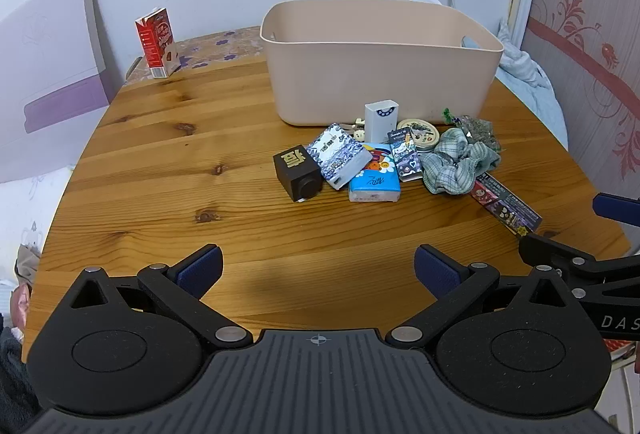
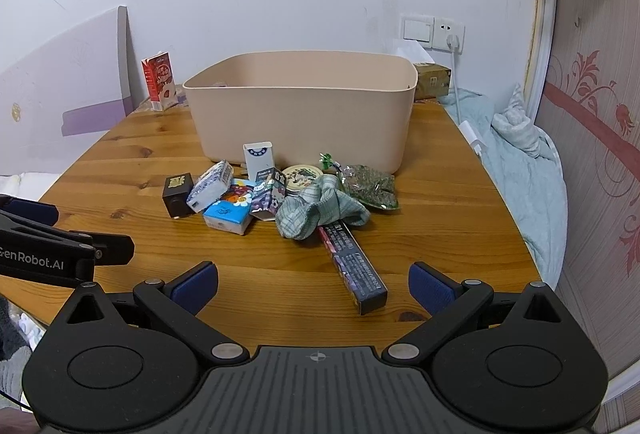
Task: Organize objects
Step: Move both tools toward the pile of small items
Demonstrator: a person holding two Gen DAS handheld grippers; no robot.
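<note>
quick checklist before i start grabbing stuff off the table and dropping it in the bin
1. Left gripper open with nothing between its pads: ok.
2. Right gripper open with nothing between its pads: ok.
3. Beige bin upright, top open: ok.
4. Bin has room inside: cannot tell, its floor is hidden from both views.
5. Long dark box lies nearest the right gripper, far end tucked under the checked cloth: not ok for a clean lift.
6. Black cube at the pile's left edge, near side free: ok.
</note>
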